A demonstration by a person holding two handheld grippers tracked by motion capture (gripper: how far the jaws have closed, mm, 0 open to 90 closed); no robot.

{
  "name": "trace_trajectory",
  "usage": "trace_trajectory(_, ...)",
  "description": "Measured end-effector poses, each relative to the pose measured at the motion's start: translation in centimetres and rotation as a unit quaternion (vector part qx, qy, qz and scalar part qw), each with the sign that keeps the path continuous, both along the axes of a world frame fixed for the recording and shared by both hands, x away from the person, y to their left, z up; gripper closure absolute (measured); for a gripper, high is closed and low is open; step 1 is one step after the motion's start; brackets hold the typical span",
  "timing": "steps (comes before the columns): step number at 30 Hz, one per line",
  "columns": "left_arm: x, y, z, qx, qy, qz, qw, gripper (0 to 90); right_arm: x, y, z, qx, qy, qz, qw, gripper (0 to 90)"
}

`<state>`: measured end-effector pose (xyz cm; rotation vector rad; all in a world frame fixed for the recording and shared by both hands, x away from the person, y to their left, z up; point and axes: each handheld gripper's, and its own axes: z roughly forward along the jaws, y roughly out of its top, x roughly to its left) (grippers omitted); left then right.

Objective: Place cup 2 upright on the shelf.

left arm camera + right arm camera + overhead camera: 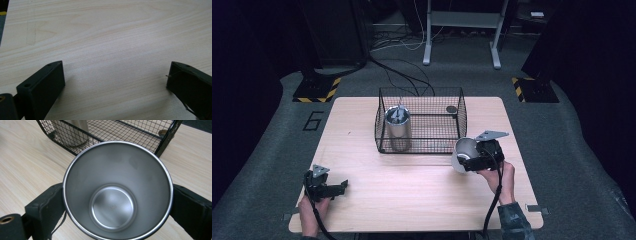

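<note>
Seemingly light and rigid, the steel cup point(464, 152) is smooth-walled and likely slippery, so a grip across its sides below the rim looks best; in the high view the right gripper point(473, 160) holds it tilted just in front of the wire basket point(422, 149), while the left gripper point(343, 186) rests near the table's point(412, 200) front left. Then, in the left gripper view, the jaws stand wide apart over bare wood, holding nothing. Lastly, in the right gripper view, the jaws press the cup's point(117, 192) opposite sides, its mouth toward the camera.
</note>
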<state>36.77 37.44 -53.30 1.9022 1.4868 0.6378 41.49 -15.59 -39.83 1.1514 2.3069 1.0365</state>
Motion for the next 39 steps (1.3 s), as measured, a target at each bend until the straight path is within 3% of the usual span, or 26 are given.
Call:
trace_trajectory(21, 0.0, 0.0, 0.0, -0.002, 0.001, 0.001, 1.0000, 1.4, 0.7, 1.9, 2.8, -0.002, -0.004, 0.026, 0.9997, 5.8)
trace_trajectory(39, 0.0, 0.0, 0.0, -0.001, 0.001, 0.001, 1.0000, 1.4, 1.5, 3.4, 5.5, -0.012, -0.021, 0.049, 0.9985, 5.8)
